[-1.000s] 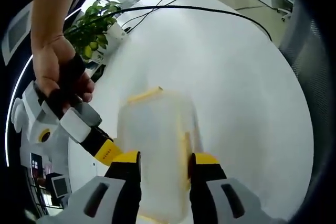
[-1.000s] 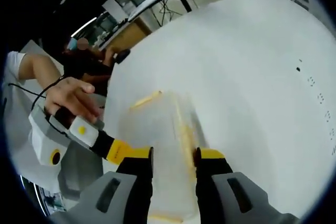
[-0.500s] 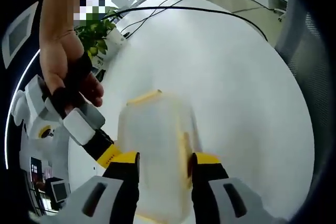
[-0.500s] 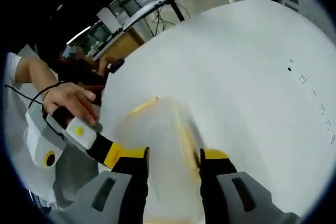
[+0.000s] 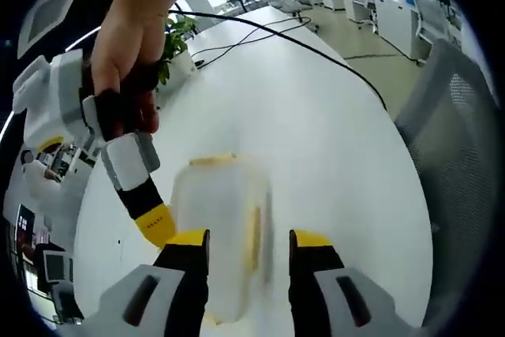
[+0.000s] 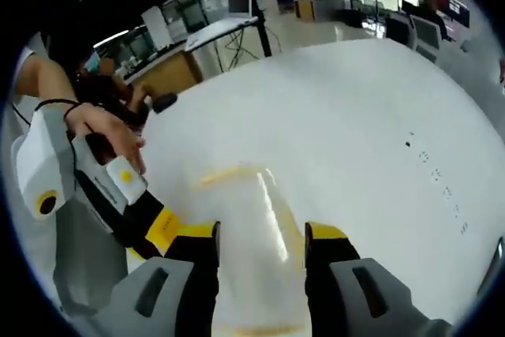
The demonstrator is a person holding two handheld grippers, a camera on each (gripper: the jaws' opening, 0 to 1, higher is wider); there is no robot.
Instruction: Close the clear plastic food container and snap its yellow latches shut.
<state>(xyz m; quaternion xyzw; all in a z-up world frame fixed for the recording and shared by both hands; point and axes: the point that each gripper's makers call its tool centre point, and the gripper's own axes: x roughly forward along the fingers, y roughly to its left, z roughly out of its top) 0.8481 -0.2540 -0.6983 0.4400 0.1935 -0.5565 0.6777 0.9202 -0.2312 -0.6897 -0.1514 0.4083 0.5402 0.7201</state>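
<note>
A clear plastic container (image 5: 217, 226) lies on the white table (image 5: 331, 155) with its lid on. It carries a yellow latch (image 5: 211, 161) at its far end and another (image 5: 254, 234) along its right side. My left gripper (image 5: 247, 244) hovers over its near end, jaws open and apart. In the right gripper view the same container (image 6: 248, 219) shows a far yellow latch (image 6: 221, 174) and a near one (image 6: 256, 327). My right gripper (image 6: 260, 236) stands open above it. A hand-held gripper's yellow tip (image 5: 154, 222) sits at the box's left side, and one enters the right gripper view too (image 6: 154, 228).
A potted plant (image 5: 177, 33) and a black cable (image 5: 316, 45) lie at the table's far side. A grey mesh chair (image 5: 450, 116) stands to the right. Small dark marks (image 6: 434, 175) dot the table. Desks (image 6: 205, 33) stand beyond.
Both cameras have pulled back and tilted up, so the container looks smaller and more of the room shows. The container has stayed put and both jaw gaps are unchanged.
</note>
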